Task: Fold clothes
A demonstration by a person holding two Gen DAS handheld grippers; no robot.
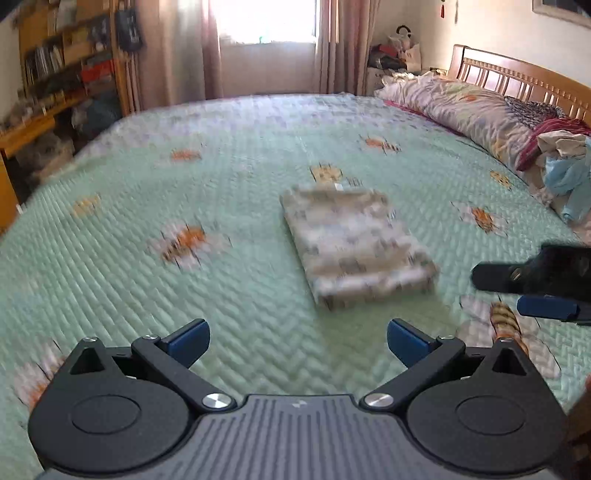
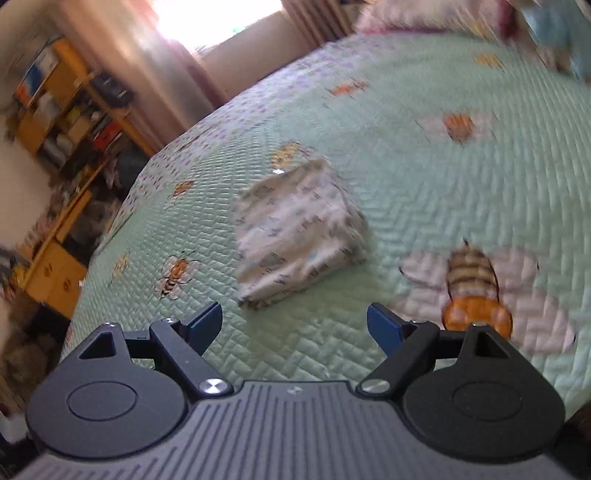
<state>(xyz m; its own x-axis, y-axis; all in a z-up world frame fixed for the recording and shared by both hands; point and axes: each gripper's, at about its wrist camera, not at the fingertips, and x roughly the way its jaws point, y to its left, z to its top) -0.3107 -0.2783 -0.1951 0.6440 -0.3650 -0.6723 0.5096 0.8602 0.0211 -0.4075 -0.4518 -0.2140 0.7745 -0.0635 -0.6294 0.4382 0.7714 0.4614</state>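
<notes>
My left jaws (image 1: 298,343) and right jaws (image 2: 294,328) were wide open, empty, above the folded cloth (image 1: 354,247) on the bed (image 1: 147,184).

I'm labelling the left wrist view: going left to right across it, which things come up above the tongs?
Bookshelf → window → folded patterned cloth → floral pillow → pile of unfolded clothes, with the right tongs poking in below it at the right edge.
</notes>
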